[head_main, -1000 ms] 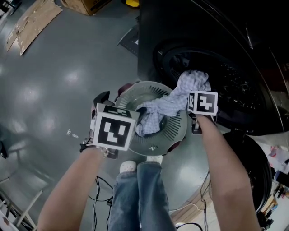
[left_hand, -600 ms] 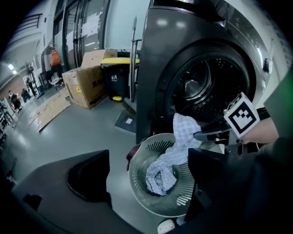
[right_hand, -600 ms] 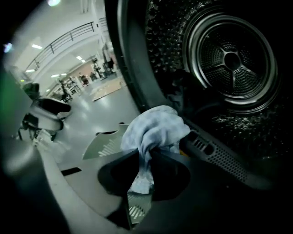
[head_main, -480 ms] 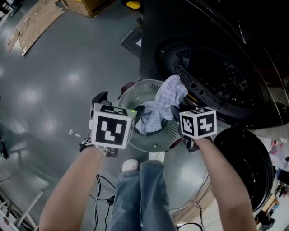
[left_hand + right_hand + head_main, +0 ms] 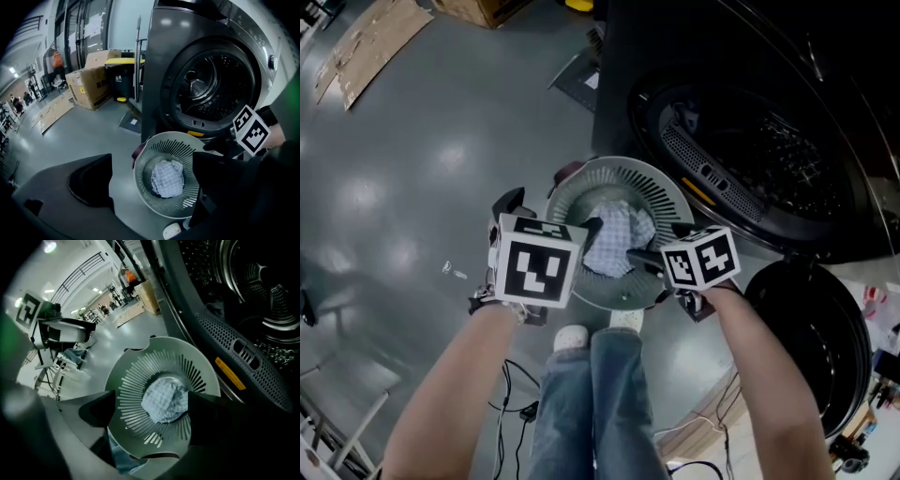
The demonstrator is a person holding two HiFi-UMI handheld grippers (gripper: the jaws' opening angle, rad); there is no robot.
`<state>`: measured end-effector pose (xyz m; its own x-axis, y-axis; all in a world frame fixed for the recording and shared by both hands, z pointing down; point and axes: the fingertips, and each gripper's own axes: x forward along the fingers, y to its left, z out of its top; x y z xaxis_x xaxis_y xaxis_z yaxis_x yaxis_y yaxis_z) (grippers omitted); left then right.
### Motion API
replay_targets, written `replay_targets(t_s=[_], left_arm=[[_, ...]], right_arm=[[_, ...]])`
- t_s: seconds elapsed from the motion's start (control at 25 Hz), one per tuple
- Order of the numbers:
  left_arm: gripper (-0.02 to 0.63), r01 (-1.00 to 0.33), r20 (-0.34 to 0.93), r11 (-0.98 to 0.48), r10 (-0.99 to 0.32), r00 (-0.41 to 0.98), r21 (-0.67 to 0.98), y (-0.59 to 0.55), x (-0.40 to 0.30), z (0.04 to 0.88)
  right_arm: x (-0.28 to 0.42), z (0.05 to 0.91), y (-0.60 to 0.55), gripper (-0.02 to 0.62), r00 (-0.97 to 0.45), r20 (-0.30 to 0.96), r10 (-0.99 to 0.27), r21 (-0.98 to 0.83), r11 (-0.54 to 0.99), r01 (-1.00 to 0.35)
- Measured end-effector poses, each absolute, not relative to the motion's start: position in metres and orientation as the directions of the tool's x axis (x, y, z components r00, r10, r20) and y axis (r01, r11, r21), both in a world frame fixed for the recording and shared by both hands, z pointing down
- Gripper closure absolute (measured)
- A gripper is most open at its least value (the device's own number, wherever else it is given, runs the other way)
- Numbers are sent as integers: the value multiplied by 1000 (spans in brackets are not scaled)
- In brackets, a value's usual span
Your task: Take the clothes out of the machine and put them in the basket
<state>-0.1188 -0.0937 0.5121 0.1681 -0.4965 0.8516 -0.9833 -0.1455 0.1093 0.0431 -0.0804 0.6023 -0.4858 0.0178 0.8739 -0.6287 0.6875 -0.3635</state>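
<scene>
Head view: looks steeply down past two bare forearms onto a round slatted basket point(image 5: 661, 187) on a grey floor point(image 5: 412, 169), just in front of a dark washing machine point(image 5: 750, 159) with the door point(image 5: 811, 328) swung open at the lower right. Shows a pale checked cloth point(image 5: 614, 242) crumpled in the bottom of the basket. Places the left gripper point(image 5: 551, 214) over the basket's left rim and the right gripper point(image 5: 652, 251) over its right rim. Catches blue jeans point(image 5: 591, 403) and a light shoe point(image 5: 569, 342) just below the basket.

Left gripper view: looks between two dark jaws of the left gripper point(image 5: 152, 187), spread wide and grasping nothing. Frames the basket point(image 5: 168, 140) and the cloth point(image 5: 167, 178) lying inside it, clear of both jaws. Takes in the machine's open drum point(image 5: 211, 89) behind and cardboard boxes point(image 5: 91, 84) further back.

Right gripper view: looks along the right gripper point(image 5: 150, 416), jaws just opened and now released. Shows the cloth point(image 5: 164, 401) resting on the basket point(image 5: 159, 345) bottom beneath the jaws, touched by neither.
</scene>
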Motion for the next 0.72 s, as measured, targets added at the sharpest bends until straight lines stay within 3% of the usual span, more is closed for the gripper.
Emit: replay_targets(t_s=[0.32, 0.72], left_arm=[[71, -993, 821, -92, -560, 110, 70, -112, -125, 527], [71, -991, 763, -106, -634, 127, 78, -138, -104, 558]], right_arm=[[52, 587, -169, 135, -441, 846, -299, -173, 629, -758], [72, 572, -242, 135, -395, 694, -602, -15, 536, -844]])
